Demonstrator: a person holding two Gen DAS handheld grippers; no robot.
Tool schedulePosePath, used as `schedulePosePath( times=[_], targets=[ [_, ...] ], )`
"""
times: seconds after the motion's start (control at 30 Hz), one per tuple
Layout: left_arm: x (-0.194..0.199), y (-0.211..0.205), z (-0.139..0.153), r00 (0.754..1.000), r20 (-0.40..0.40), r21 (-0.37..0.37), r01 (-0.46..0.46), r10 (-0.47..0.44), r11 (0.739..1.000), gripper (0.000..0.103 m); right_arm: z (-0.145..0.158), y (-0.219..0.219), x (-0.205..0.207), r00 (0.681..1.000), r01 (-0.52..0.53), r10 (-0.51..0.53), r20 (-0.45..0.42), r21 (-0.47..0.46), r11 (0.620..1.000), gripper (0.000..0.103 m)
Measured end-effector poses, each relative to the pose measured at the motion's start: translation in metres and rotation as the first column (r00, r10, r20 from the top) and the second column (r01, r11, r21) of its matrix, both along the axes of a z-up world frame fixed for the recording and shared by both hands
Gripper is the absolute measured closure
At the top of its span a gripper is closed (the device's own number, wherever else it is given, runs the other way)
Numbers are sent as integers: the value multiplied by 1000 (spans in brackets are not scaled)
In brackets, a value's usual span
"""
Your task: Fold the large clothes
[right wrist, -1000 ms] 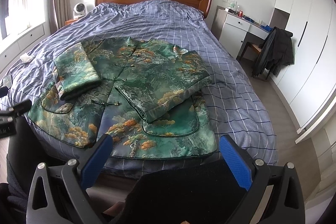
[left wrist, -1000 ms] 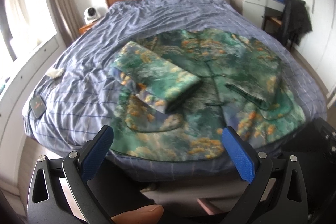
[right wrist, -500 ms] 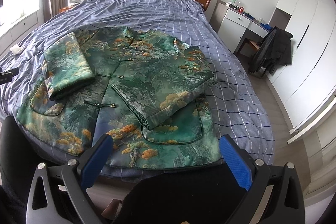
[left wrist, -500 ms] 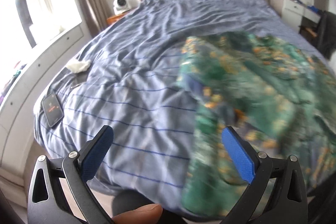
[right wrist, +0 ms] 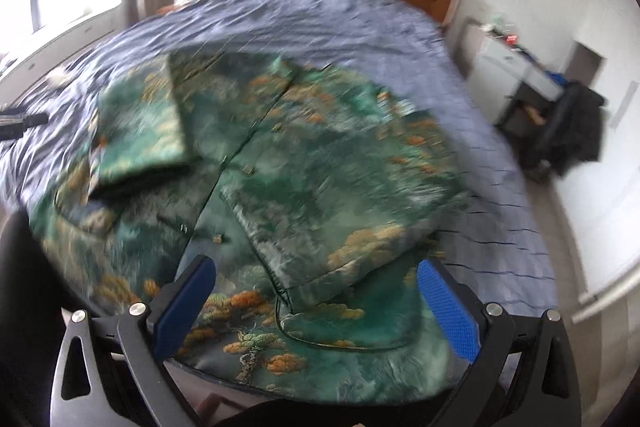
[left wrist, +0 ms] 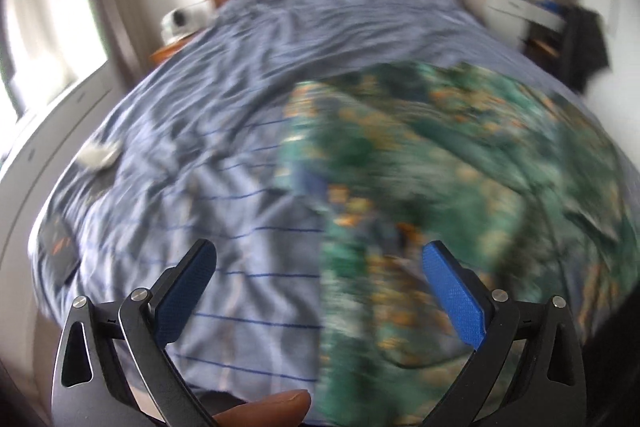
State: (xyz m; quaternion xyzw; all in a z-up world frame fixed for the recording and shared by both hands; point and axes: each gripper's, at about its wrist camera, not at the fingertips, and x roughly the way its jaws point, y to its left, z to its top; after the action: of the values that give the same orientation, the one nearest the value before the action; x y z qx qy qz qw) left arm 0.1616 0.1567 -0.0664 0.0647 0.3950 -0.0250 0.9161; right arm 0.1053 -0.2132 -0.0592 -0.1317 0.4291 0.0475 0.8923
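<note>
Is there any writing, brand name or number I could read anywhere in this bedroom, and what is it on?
None can be read; both views are motion-blurred.
Dark phone-like device on the bedspread: an orange mark, too blurred to read.
Small red item on the white dresser: too small to read.
Green patterned jacket: pattern only, no text visible.

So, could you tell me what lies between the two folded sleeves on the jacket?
In the right wrist view, the jacket's buttoned front lies between the sleeves.
</note>
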Motion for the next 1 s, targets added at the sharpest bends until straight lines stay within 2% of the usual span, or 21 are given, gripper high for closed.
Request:
schedulePosePath(
  times=[0.13,0.2,0.3,0.37,0.4,0.43,0.47,0.5,0.53,0.63,0.73,0.8,0.9,1.0],
  targets=[
    [3,-38,-2,994,-12,-16,111,-111,994,0,-33,12,27,989,-144,143,-34,-5,990,0],
    [8,-67,-8,983,-18,-6,181,-181,983,0,-53,20,41,983,-178,177,-54,-12,984,0],
    [16,-99,-25,957,-45,32,290,-288,957,0,-82,26,63,980,-180,174,-95,-60,982,0],
    [24,-114,-43,939,-87,76,339,-332,938,0,-89,23,70,983,-153,145,-114,-72,986,1],
    [28,-119,-52,934,-103,103,353,-343,930,0,-87,20,71,983,-146,138,-119,-63,987,6],
    [31,-121,-59,932,-112,122,358,-345,926,1,-84,17,69,984,-140,133,-119,-48,989,31],
    [33,-121,-62,931,-117,125,358,-345,925,1,-80,14,68,983,-142,137,-118,-27,990,49],
    [35,-120,-63,932,-119,120,356,-343,927,1,-75,10,66,984,-140,138,-116,-7,990,75],
    [37,-118,-63,931,-120,105,356,-344,928,1,-67,4,64,988,-120,120,-101,4,993,91],
    [39,-117,-63,926,-123,97,369,-357,924,1,-34,-26,55,997,-51,55,-57,67,996,93],
    [47,-121,-75,918,-148,144,387,-367,911,1,9,-66,47,999,31,-34,25,112,993,94],
    [51,-122,-85,910,-173,148,402,-377,904,0,33,-94,47,992,89,-99,74,126,988,94],
    [56,-121,-91,902,-190,128,414,-388,901,0,63,-157,44,962,209,-231,142,152,966,94],
    [56,-119,-91,897,-193,115,423,-398,899,0,65,-216,49,921,334,-361,149,179,925,94]
  ],
)
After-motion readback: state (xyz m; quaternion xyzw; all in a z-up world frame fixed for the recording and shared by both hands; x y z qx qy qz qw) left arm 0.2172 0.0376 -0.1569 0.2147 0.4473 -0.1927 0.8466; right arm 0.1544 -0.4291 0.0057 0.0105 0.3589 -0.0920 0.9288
